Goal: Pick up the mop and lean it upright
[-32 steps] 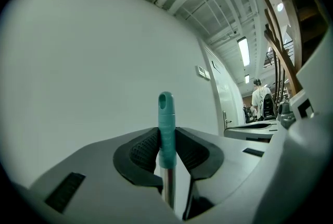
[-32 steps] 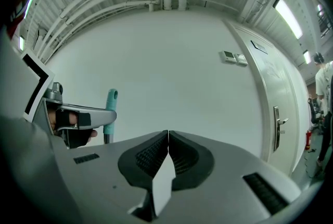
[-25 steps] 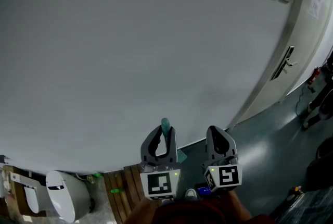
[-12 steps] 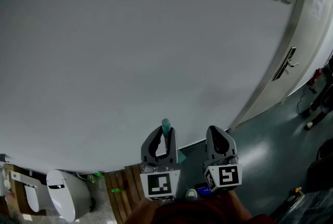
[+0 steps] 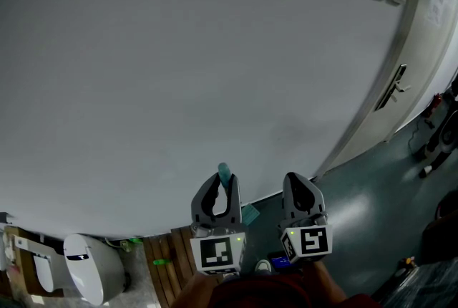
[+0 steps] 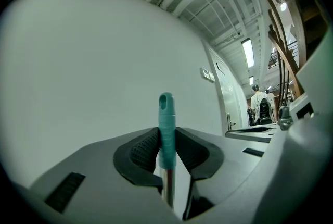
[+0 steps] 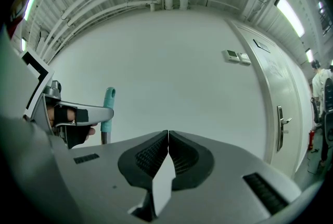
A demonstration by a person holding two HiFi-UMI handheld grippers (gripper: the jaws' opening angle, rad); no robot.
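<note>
The left gripper (image 6: 166, 146) clamps its fingers on the teal handle end of the upright mop (image 6: 166, 116), while the right gripper (image 7: 167, 139) has its fingers closed on nothing.

left gripper (image 5: 223, 182) and right gripper (image 5: 298, 182): grey moulded shells, rounded, narrowing toward the tips. pads (image 6: 141, 151) are black and ribbed, set in curved black inserts. dark slotted recesses (image 7: 264, 193) sit in the shell tops. each rear carries a white marker cube (image 5: 217, 254) with black square codes and a small green light (image 5: 242, 238) beside it. left hand (image 7: 67, 120) wears a black fingerless glove.
</note>
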